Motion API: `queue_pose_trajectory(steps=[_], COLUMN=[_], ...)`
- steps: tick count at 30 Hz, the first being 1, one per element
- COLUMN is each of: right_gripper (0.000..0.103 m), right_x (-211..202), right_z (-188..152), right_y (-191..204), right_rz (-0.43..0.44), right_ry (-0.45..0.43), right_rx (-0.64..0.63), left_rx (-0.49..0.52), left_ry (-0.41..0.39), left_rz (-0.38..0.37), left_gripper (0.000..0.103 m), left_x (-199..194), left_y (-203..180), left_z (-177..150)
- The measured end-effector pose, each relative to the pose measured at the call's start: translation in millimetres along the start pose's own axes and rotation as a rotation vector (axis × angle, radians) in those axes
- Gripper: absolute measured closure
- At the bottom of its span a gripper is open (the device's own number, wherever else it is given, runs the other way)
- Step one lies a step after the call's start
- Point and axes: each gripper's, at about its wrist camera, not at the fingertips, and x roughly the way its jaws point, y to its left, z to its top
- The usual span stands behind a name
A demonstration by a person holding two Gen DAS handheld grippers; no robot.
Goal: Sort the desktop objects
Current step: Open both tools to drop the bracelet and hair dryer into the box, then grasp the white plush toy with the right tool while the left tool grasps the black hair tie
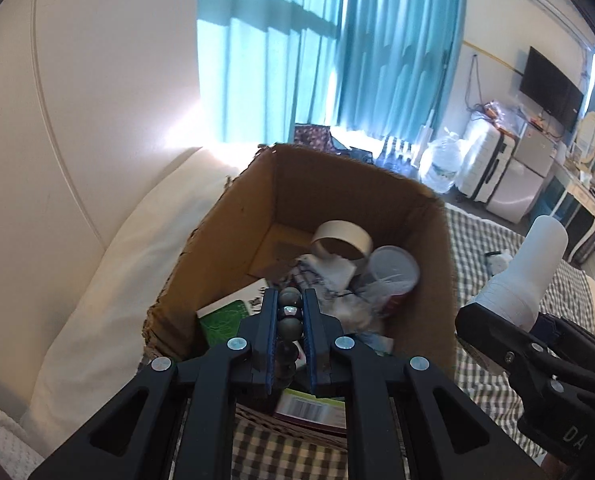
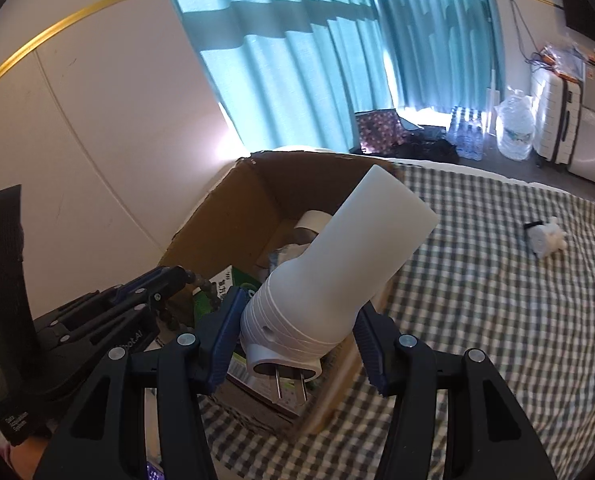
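An open cardboard box (image 1: 233,216) stands on a checked bedspread and holds a tape roll (image 1: 341,238), a clear lidded cup (image 1: 393,270), a green book (image 1: 225,316) and crumpled wrappers. My left gripper (image 1: 290,300) is shut on a dark bead string (image 1: 289,326), held above the box's near side. My right gripper (image 2: 297,316) is shut on a white plug-in lamp (image 2: 345,268) with two metal prongs, held over the box's (image 2: 237,208) right front rim. The lamp also shows in the left wrist view (image 1: 525,276), right of the box.
A white pillow (image 1: 109,280) and padded headboard lie left of the box. The checked bedspread (image 2: 497,320) stretches right, with a small white and black object (image 2: 545,236) on it. Blue curtains, water bottles and suitcases stand beyond the bed.
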Motion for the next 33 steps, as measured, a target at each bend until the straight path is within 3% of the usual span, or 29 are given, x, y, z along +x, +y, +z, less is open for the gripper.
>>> queue_pose_trajectory(steps=[2, 3, 4, 5, 10, 13, 19, 24, 28, 33], right_gripper=[0.049, 0.048, 0.038, 0.027, 0.025, 0.025, 0.025, 0.025, 0.025, 0.025], right_x=[7, 9, 11, 10, -16, -45, -91, -125, -131, -105], right_z=[-1, -2, -1, 0, 5, 1, -25, -51, -62, -53], right_y=[2, 2, 0, -3, -22, -38, -113, -185, -226, -265], right_rz=[0.025, 0.034, 0.056, 0.076, 0.094, 0.022, -0.191, -0.335, -0.359, -0.310], right_ry=[0.000, -0.009, -0.023, -0.036, -0.130, -0.182, -0.201, -0.217, -0.234, -0.217], right_rx=[0.004, 0.019, 0.040, 0.060, 0.147, 0.142, 0.181, 0.281, 0.331, 0.298], left_rx=[-0.034, -0.049, -0.059, -0.061, -0.010, -0.023, 0.091, 0.200, 0.228, 0.185], left_ry=[0.005, 0.009, 0.013, 0.014, -0.018, -0.027, -0.031, -0.008, 0.016, 0.081], left_rz=[0.001, -0.009, -0.021, -0.030, -0.035, -0.088, -0.170, -0.176, -0.168, -0.135], left_gripper=[0.088, 0.073, 0.048, 0.038, 0.026, 0.016, 0.012, 0.004, 0.004, 0.004], left_x=[6, 8, 9, 9, 2, -7, -26, -23, 1, 52], left_y=[7, 9, 10, 10, -9, -24, -101, -167, -208, -233], left_z=[0, 1, 2, 2, 7, 6, -12, -35, -45, -46])
